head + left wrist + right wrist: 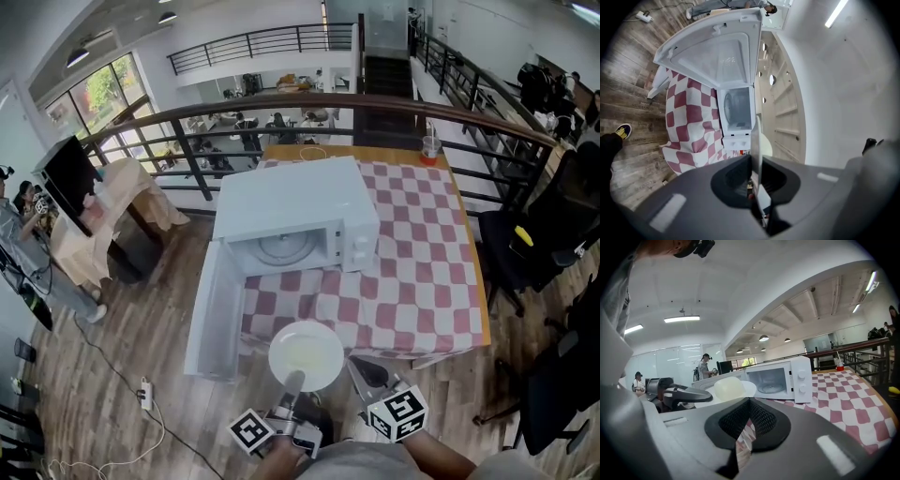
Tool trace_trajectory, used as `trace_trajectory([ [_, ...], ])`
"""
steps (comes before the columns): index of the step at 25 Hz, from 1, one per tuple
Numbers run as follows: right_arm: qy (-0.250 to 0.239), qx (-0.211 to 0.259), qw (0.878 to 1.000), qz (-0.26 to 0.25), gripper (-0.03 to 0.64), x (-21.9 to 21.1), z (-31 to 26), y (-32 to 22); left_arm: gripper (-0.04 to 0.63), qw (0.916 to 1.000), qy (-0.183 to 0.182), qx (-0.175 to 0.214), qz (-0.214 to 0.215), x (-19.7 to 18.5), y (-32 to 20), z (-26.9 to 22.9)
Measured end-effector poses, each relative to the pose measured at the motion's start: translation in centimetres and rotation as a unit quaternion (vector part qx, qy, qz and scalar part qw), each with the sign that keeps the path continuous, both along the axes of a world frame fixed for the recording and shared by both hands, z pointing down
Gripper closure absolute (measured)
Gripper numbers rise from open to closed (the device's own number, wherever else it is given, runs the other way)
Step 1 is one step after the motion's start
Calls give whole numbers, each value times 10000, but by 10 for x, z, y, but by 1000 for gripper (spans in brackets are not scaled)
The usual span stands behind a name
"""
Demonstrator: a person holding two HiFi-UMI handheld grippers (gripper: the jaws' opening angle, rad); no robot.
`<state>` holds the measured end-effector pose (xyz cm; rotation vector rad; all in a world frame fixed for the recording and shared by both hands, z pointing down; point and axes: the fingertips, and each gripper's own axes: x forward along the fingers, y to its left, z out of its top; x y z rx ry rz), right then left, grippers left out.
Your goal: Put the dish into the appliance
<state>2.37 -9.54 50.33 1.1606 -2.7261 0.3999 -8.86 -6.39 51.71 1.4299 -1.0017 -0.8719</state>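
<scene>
A white dish [306,355] hangs level over the table's near edge, in front of the white microwave [295,216]. The microwave's door [214,314] is swung wide to the left, and the glass turntable [286,246] shows inside. My left gripper [293,380] is shut on the dish's near rim. In the left gripper view the dish [756,140] runs edge-on between the jaws of the left gripper [754,159]. My right gripper [361,370] sits just right of the dish, shut and holding nothing. The right gripper view shows the right gripper [750,401], the dish [729,387] and the microwave [780,378].
The table [412,281] carries a red and white checked cloth. A cup with a red drink [430,148] stands at its far right corner. A railing [375,105] curves behind it. A black chair [534,244] stands to the right, and a power strip [145,394] lies on the floor at left.
</scene>
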Motion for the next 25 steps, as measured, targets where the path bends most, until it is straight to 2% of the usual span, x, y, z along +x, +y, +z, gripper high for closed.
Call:
trace_trajectory([
  [14, 121, -15, 9999, -43, 618, -36, -5, -41, 563, 10000, -10, -17, -63, -37, -52, -3],
  [25, 216, 1, 9998, 33, 618, -65, -9, -72, 563, 10000, 25, -41, 49, -62, -89, -6],
])
